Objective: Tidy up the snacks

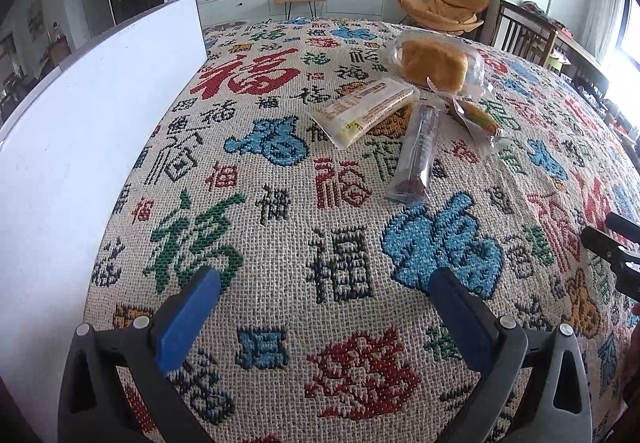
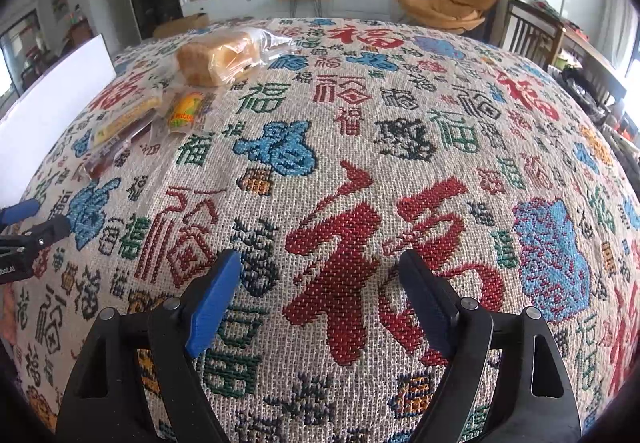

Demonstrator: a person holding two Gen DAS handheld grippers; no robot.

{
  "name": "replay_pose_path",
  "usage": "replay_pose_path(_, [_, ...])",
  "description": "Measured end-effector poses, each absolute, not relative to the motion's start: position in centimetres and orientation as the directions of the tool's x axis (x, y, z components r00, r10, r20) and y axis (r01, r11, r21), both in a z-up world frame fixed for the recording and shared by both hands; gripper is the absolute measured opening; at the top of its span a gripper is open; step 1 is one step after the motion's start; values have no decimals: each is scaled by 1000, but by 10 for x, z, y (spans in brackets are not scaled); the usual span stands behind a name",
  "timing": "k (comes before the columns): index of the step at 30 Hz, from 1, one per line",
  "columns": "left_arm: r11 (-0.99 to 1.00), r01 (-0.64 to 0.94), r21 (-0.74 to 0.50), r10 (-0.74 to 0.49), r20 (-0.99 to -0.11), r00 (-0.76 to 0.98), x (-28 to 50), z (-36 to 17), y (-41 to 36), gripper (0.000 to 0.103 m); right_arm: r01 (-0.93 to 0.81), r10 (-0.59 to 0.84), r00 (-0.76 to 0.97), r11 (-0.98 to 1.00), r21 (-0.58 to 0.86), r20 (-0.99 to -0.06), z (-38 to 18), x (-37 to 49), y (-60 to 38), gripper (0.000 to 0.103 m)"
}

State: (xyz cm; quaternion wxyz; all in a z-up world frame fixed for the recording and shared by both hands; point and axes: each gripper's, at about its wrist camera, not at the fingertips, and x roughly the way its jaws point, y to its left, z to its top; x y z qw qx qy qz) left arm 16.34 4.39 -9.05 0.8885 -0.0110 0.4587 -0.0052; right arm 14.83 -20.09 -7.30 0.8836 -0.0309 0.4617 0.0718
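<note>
Both grippers hang above a table covered in a woven cloth [image 1: 280, 227] patterned with red, blue, green and black characters. The left gripper [image 1: 326, 283] fills the bottom of its own view, its blue-padded fingers spread wide with nothing between them, only bare cloth. The right gripper [image 2: 320, 267] sits the same way at the bottom of its view, fingers wide apart and empty.

The snacks lie in a loose cluster in the upper right of the left view. Farthest back is a bagged loaf of bread [image 1: 434, 63] in clear plastic. Just in front of it lies a pale yellow packet [image 1: 366, 109], angled, and touching its near edge a long dark wrapper [image 1: 414, 153] pointing toward the lower part of the frame. To the right of these is a small orange packet [image 1: 478, 119] in clear film, close beside the bread.

In the right view the same cluster sits in the upper left, well away from that gripper's fingers.

A white board [image 1: 80, 131] stands upright along the left side of the left view, at the cloth's edge. The tip of the right gripper shows at the right edge of that frame.
</note>
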Motion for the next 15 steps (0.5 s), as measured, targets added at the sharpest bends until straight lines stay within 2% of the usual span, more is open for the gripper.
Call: replay_pose_path(15, [1000, 1, -22, -19, -818, 575, 164, -91, 43, 103, -156, 98, 563, 988, 11, -821, -73, 148, -201, 84])
